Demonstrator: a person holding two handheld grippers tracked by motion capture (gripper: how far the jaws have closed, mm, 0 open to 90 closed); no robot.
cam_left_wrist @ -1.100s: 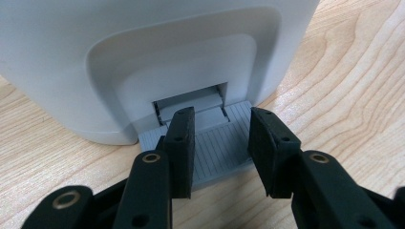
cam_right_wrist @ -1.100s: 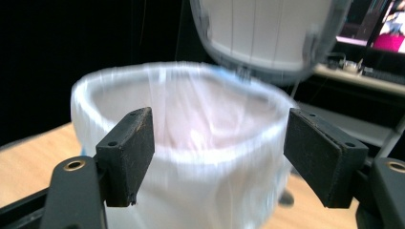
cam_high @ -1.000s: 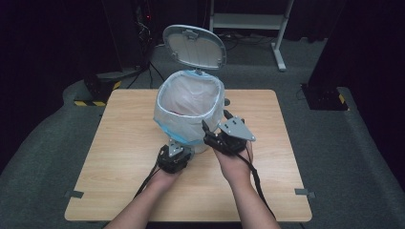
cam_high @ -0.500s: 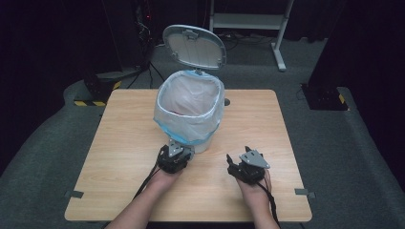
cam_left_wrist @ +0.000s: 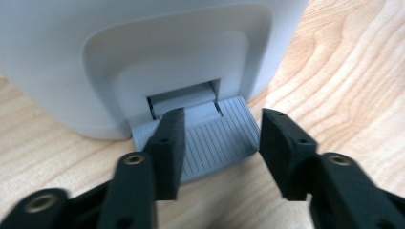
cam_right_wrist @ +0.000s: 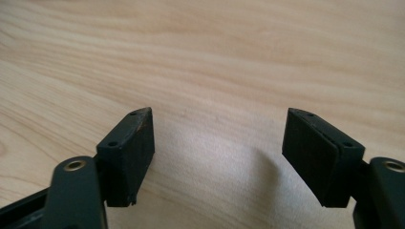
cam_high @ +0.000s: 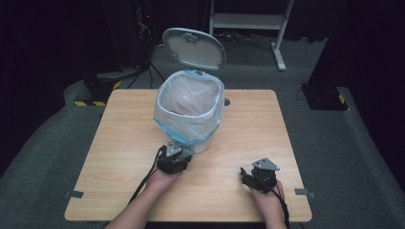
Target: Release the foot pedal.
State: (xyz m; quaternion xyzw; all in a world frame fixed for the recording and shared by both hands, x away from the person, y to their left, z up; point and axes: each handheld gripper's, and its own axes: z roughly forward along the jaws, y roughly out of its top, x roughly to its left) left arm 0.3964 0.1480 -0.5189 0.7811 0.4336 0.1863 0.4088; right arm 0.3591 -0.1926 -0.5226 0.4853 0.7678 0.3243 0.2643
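A white pedal bin [cam_high: 193,114] lined with a white plastic bag stands near the middle of the wooden table [cam_high: 119,129], its lid [cam_high: 195,47] raised. My left gripper [cam_high: 175,157] sits at the bin's near base. In the left gripper view its open jaws hover just above the grey ribbed foot pedal [cam_left_wrist: 215,138], with the gripper [cam_left_wrist: 219,143] holding nothing. My right gripper [cam_high: 258,177] rests low over the table's near right part. It stands open [cam_right_wrist: 217,157] over bare wood, with nothing between its fingers.
Beyond the table's far edge stand a white metal frame [cam_high: 282,33] and dark equipment with cables [cam_high: 138,38]. A black stand base [cam_high: 325,95] sits on the grey floor to the right. Bare wood stretches left and right of the bin.
My right gripper has drawn back from the bin's right side to the table's near right part. The left gripper has stayed at the pedal, and the lid has remained raised.
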